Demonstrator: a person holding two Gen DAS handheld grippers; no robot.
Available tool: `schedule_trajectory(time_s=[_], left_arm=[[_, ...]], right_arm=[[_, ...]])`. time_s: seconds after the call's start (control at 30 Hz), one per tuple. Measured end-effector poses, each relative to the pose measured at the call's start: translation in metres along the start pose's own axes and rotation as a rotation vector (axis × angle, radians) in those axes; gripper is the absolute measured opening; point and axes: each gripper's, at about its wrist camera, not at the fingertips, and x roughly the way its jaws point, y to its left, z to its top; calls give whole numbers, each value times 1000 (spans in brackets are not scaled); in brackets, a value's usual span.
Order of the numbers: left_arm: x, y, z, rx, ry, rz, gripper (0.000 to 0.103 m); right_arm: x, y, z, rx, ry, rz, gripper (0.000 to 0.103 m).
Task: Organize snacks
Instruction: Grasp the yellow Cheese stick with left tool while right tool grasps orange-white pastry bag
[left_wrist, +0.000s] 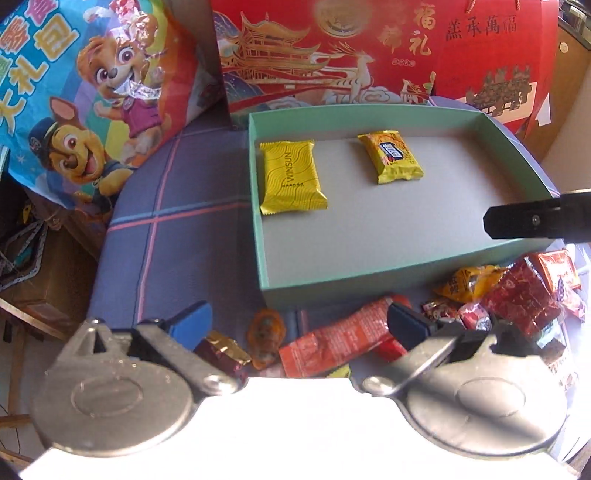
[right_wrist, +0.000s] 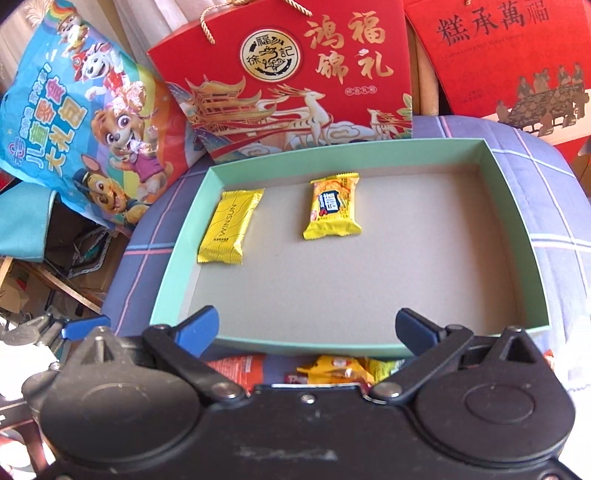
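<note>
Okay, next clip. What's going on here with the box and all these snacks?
A person with a handheld gripper in each hand is sorting snacks into a shallow green box. Two yellow packets already lie inside: a WINSUN packet by the left wall and a second yellow packet nearer the middle. Both the left gripper and the right gripper are open and empty, over the loose pile of snacks in front of the box.

Most of the green tray (right_wrist: 173, 254) floor lies bare right of two yellow packets (right_wrist: 334, 206), red gift boxes (right_wrist: 288, 74) walling its far side.
</note>
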Motion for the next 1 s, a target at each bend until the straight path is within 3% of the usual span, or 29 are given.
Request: schedule_trajectory(time_s=[0.37, 0.6, 0.67, 0.8, 1.0], left_arm=[[-3, -34, -71, -12, 91, -77, 103], [12, -48, -86, -4, 138, -75, 103], [14, -50, -89, 7, 132, -68, 99], [15, -48, -92, 14, 132, -48, 82], [14, -33, -99, -1, 142, -35, 82]], right_arm=[[-22, -36, -80, 66, 32, -30, 102], [-25, -57, -104, 108, 33, -48, 58], [-24, -57, -106, 90, 29, -45, 54], [-18, -52, -104, 38, 37, -32, 48], [-12, -64, -114, 52, 116, -38, 46]])
